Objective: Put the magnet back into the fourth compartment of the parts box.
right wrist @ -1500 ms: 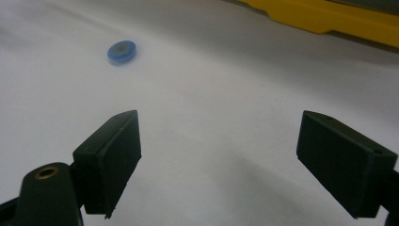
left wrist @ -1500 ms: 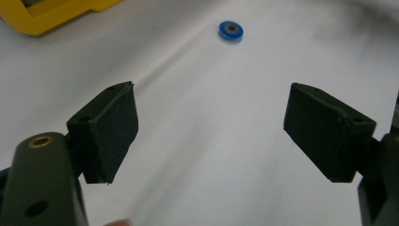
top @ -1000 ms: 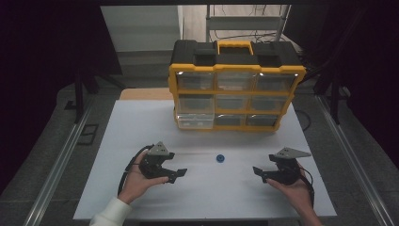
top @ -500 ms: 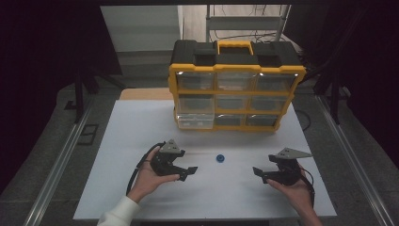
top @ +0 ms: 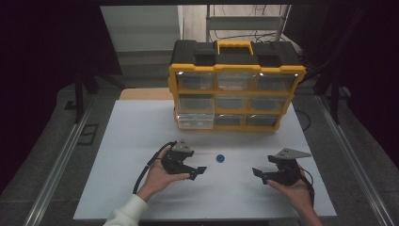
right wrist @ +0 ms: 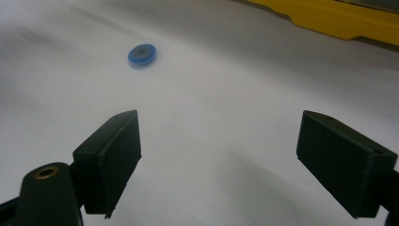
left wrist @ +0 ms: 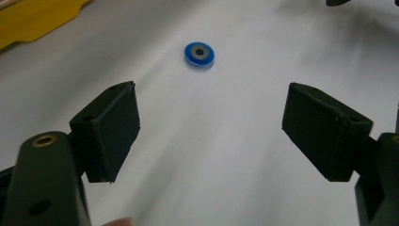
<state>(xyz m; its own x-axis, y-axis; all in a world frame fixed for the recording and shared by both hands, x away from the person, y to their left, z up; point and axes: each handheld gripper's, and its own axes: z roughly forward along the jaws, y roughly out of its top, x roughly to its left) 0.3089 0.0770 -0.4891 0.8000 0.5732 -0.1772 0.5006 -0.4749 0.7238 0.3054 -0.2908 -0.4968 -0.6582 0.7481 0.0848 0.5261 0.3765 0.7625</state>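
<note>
while both pairs of jaws stand wide apart with nothing between them, the left gripper [top: 196, 172] hovers over the white table [top: 131, 141] with its tips aimed toward a small blue ring [top: 219, 158] that lies flat just beyond them. seen along the left gripper [left wrist: 207, 125], the blue ring [left wrist: 199, 53] sits ahead of the gap, a little toward the left-hand jaw, apart from both pads, and its dark centre hole is plain. the right gripper [top: 258, 173] is held low at the other side of the table, its tips turned inward toward the same ring but well apart from it. from the right gripper [right wrist: 221, 141], the blue ring [right wrist: 141, 54] lies farther off on the bare table [right wrist: 226, 84], up and to the left of the gap. each gripper rests in an open hand, the left hand [top: 157, 178] coming out of a white sleeve [top: 126, 213], the right hand [top: 295, 188] cupped beneath its tool. behind the ring, at the far part of the table, stands a yellow-and-black organiser [top: 235, 84] with rows of clear drawers, all pushed in as far as can be told.
</note>
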